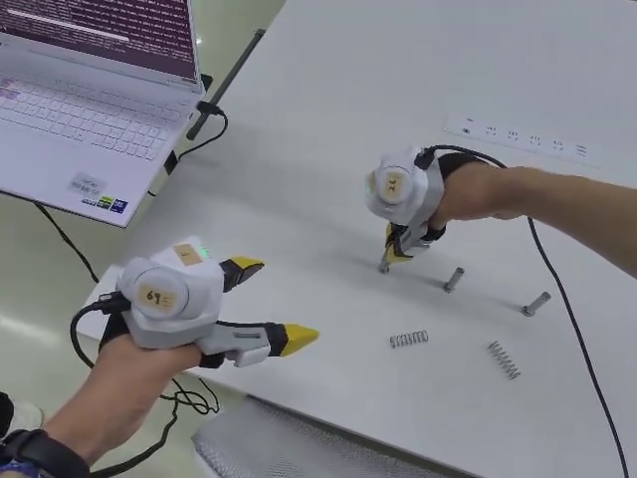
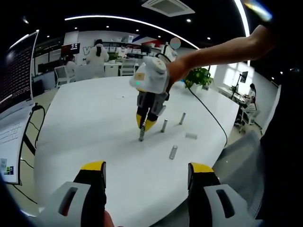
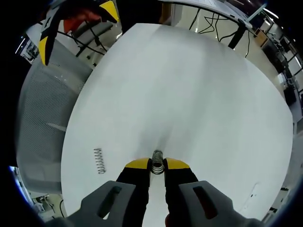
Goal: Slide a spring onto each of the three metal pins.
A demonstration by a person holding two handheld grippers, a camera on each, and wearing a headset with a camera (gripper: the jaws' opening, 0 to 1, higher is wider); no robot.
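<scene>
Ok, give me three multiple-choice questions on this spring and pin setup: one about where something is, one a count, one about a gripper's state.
1. In the head view, which short upright metal pin is the right gripper above?
A. the left end of the row
B. the middle one
C. the right end

2. How many loose metal coil springs lie on the white table?
A. one
B. two
C. four

3. How do the yellow-tipped jaws of the left gripper stand?
A. open and empty
B. shut on a spring
C. shut on a pin

Answers:
1 A, its jaws hang over the leftmost pin.
2 B, two lie nearer the person than the pins, while a third spring is clamped in the right gripper.
3 A, a wide gap shows between the tips, with nothing in it.
</scene>
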